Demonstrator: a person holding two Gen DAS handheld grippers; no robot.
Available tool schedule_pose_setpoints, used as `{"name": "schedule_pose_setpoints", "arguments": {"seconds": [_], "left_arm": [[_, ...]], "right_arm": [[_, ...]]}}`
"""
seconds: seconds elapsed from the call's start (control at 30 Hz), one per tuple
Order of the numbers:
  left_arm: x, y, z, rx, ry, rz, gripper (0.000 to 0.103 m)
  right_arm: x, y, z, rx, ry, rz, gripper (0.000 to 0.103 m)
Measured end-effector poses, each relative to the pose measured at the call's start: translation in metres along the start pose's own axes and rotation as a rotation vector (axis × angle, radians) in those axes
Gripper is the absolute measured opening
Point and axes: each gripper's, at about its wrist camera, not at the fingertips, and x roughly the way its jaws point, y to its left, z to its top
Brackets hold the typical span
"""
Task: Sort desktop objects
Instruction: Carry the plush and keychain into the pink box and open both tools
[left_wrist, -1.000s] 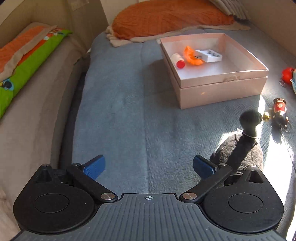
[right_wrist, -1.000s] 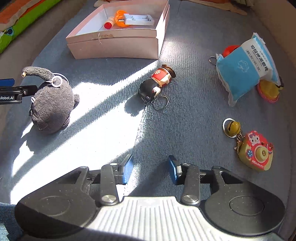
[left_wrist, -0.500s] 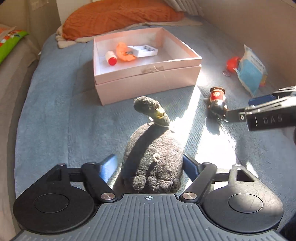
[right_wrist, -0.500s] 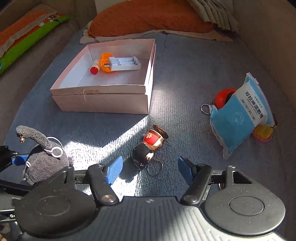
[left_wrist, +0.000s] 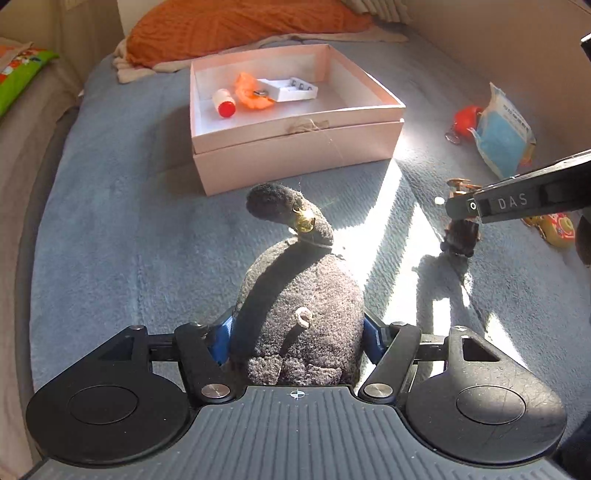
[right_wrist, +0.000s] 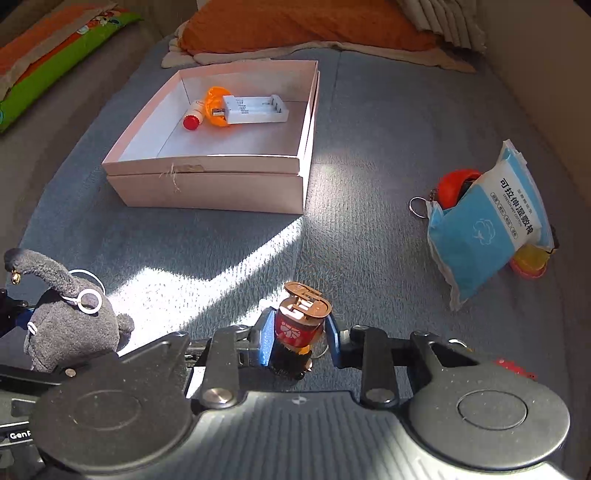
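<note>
My left gripper (left_wrist: 297, 338) is shut on a dark grey plush toy (left_wrist: 299, 295) with a long neck and a small gold bell; the toy also shows in the right wrist view (right_wrist: 70, 321). My right gripper (right_wrist: 297, 341) is shut on a small red and black figurine keychain (right_wrist: 295, 332), which rests on the blue blanket. A pink open box (left_wrist: 295, 122) lies ahead, also in the right wrist view (right_wrist: 218, 181). It holds a red-capped tube (right_wrist: 192, 117), an orange toy (right_wrist: 214, 101) and a white battery charger (right_wrist: 255, 109).
A blue wet-wipes pack (right_wrist: 487, 221) leans on a red keychain (right_wrist: 452, 186) and a yellow toy (right_wrist: 528, 260) at the right. A yellow camera keychain (left_wrist: 554, 227) lies behind the right gripper. An orange cushion (right_wrist: 295, 22) and a green pillow (right_wrist: 55, 55) lie beyond.
Both grippers moved forward and closed: the left onto the plush toy, the right onto the figurine keychain. One second ago both were open and apart from these.
</note>
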Motion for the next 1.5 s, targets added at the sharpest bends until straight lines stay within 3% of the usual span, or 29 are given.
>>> {"name": "schedule_pose_setpoints", "arguments": {"seconds": [0.17, 0.33, 0.7, 0.83, 1.0, 1.03, 1.07, 1.13, 1.17, 1.2, 1.3, 1.4, 1.5], "left_arm": [[-0.023, -0.002, -0.012, 0.029, 0.000, -0.019, 0.071], [-0.043, -0.007, -0.026, 0.045, -0.013, -0.036, 0.071], [-0.063, -0.004, -0.029, 0.073, -0.054, -0.041, 0.071], [-0.067, 0.013, -0.004, 0.034, -0.129, -0.035, 0.071], [-0.073, 0.035, 0.061, -0.003, -0.277, -0.021, 0.071], [-0.073, 0.036, 0.078, -0.010, -0.315, -0.014, 0.072], [-0.072, 0.036, 0.095, -0.015, -0.353, -0.001, 0.074], [-0.067, 0.036, 0.122, -0.017, -0.398, 0.025, 0.087], [-0.064, 0.037, 0.132, -0.021, -0.401, 0.021, 0.096], [-0.061, 0.036, 0.137, -0.028, -0.402, 0.020, 0.096], [-0.051, 0.030, 0.133, -0.027, -0.376, 0.018, 0.097], [-0.032, 0.018, 0.106, 0.003, -0.309, 0.015, 0.098], [-0.017, 0.006, 0.071, 0.006, -0.233, -0.024, 0.099]], "right_arm": [[-0.034, -0.002, -0.033, 0.038, 0.053, 0.076, 0.028], [-0.061, 0.003, -0.051, 0.029, 0.050, 0.105, 0.028], [-0.096, 0.007, -0.046, 0.040, -0.008, 0.168, 0.028], [-0.103, 0.006, -0.012, 0.071, -0.067, 0.206, 0.028], [-0.107, 0.001, 0.082, 0.169, -0.219, 0.249, 0.028], [-0.107, -0.003, 0.103, 0.189, -0.257, 0.266, 0.031], [-0.106, -0.005, 0.120, 0.201, -0.280, 0.275, 0.044], [-0.105, -0.013, 0.143, 0.236, -0.328, 0.231, 0.062], [-0.104, -0.018, 0.149, 0.243, -0.345, 0.206, 0.066], [-0.104, -0.023, 0.150, 0.239, -0.353, 0.187, 0.068], [-0.094, -0.042, 0.131, 0.222, -0.353, 0.088, 0.088], [-0.072, -0.062, 0.091, 0.177, -0.284, -0.042, 0.089], [-0.042, -0.083, 0.035, 0.132, -0.154, -0.176, 0.089]]}}
